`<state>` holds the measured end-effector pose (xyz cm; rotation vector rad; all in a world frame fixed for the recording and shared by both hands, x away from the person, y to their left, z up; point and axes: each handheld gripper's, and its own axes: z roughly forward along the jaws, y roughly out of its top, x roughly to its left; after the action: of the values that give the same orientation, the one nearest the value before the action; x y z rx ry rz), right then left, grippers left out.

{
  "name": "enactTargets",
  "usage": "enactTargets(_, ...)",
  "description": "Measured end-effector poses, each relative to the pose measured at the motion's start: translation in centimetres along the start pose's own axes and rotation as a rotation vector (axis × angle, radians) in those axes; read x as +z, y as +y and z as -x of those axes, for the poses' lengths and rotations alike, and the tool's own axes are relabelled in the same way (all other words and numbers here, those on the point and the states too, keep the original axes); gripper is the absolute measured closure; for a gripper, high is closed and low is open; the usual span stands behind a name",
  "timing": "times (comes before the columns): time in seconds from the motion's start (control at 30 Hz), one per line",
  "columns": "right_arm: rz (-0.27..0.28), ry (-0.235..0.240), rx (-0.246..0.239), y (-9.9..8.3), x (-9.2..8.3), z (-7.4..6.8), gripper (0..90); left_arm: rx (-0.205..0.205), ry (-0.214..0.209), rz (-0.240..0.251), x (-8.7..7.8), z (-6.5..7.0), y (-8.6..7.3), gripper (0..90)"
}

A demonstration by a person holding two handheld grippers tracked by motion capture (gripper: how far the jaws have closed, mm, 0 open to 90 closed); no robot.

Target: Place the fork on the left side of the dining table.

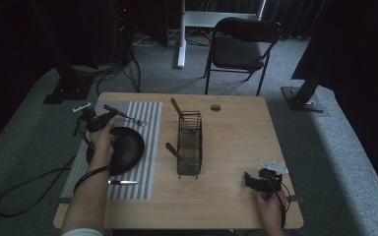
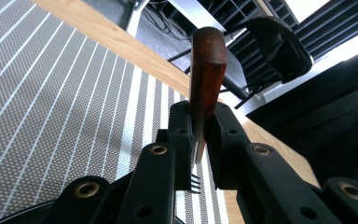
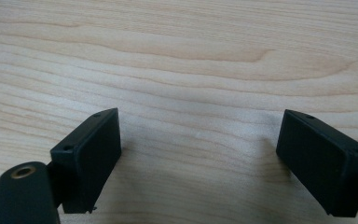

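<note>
**Fork with a wooden handle held between the left gripper's fingers**

Fork (image 2: 206, 79), with a smooth reddish-brown handle rounded at its end and thin metal tines, sits clamped between the black fingers (image 2: 181, 140) of the left gripper (image 2: 199, 140), which close on its metal neck. In the high view this gripper (image 1: 97, 119) is at the upper left of the frame, above a ribbed grey-and-white striped placemat (image 1: 142, 147); the fork's tines are partly hidden behind the finger in the left gripper view.

A round, matte black plate (image 1: 128, 145) lies on the placemat, its left part covered by the left hand (image 1: 102, 142). A knife (image 1: 123, 182) lies near the mat's lower edge, too dim for detail. At frame centre stands a dark wire basket (image 1: 189, 145), a rectangular cage holding two wooden-handled utensils (image 1: 177, 109) whose lower ends are lost among the wires.

The right gripper (image 3: 200, 158), at the lower right of the high view, rests low over bare pale wood-grain worktop (image 3: 177, 56), its blocky black fingers (image 3: 91, 158) spread wide with nothing between them. A folding chair (image 1: 241, 44) stands at the upper frame on grey carpet.
</note>
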<state>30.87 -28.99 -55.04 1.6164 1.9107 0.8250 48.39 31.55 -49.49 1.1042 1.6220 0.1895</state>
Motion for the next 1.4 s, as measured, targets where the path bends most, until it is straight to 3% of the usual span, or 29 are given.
enactTargets(0.2, 0.0, -0.002, 0.004, 0.0, 0.0, -0.1, 13.4, -0.015, 0.024, -0.011, -0.1, -1.0, -0.1, 77.1)
enactTargets(0.27, 0.0, -0.002, 0.004, 0.0, 0.0, -0.1, 13.4, -0.007, 0.034, -0.01, -0.1, -1.2, -0.3, 76.6)
enactTargets(0.3, -0.001, -0.003, 0.004, 0.0, 0.0, -0.1, 13.5, 0.01, 0.064, -0.024, -0.1, -1.5, -0.4, 73.6)
enactTargets(0.47, 0.0, -0.003, 0.004, 0.0, 0.0, -0.1, 13.5, 0.043, 0.123, -0.036, 0.0, -2.0, -0.6, 67.7)
enactTargets(0.67, 0.0, -0.003, 0.005, 0.0, 0.0, -0.1, 13.5, 0.048, 0.152, -0.03, 0.1, -2.4, -0.5, 56.7)
enactTargets(0.7, 0.0, -0.003, 0.005, 0.0, 0.0, -0.1, 13.5, 0.084, 0.2, -0.037, 0.1, -2.2, -0.5, 56.6)
enactTargets(0.77, 0.0, -0.003, 0.005, 0.0, 0.0, -0.1, 13.5, 0.104, 0.228, -0.044, 0.3, -2.2, -0.5, 56.6)
enactTargets(0.83, 0.0, -0.003, 0.005, 0.0, 0.0, -0.1, 13.5, 0.095, 0.25, -0.054, 0.5, -2.4, -0.4, 56.5)
enactTargets(0.87, 0.0, -0.003, 0.005, 0.0, 0.0, -0.1, 13.5, 0.076, 0.275, -0.093, 1.1, -2.6, -0.4, 51.6)
enactTargets(0.9, 0.0, -0.003, 0.005, 0.0, 0.0, -0.1, 13.5, 0.088, 0.287, -0.115, 1.3, -2.6, -0.4, 51.3)
enactTargets(1.1, 0.0, -0.003, 0.006, 0.0, 0.0, -0.1, 13.5, 0.103, 0.262, -0.139, 1.8, -2.5, -0.8, 51.2)
enactTargets(1.13, 0.0, -0.003, 0.006, 0.0, 0.0, -0.1, 13.5, 0.11, 0.257, -0.145, 2.0, -2.5, -0.8, 47.6)
enactTargets(1.2, 0.0, -0.003, 0.006, 0.0, 0.0, -0.1, 13.4, 0.165, 0.287, -0.161, 2.4, -2.1, -0.9, 47.4)
enactTargets(1.3, 0.0, -0.003, 0.006, 0.0, 0.0, -0.1, 13.5, 0.184, 0.287, -0.16, 2.6, -1.9, -1.0, 41.3)
enactTargets(1.4, 0.0, -0.003, 0.005, 0.0, 0.0, -0.1, 13.5, 0.229, 0.291, -0.155, 2.7, -1.6, -0.9, 40.6)
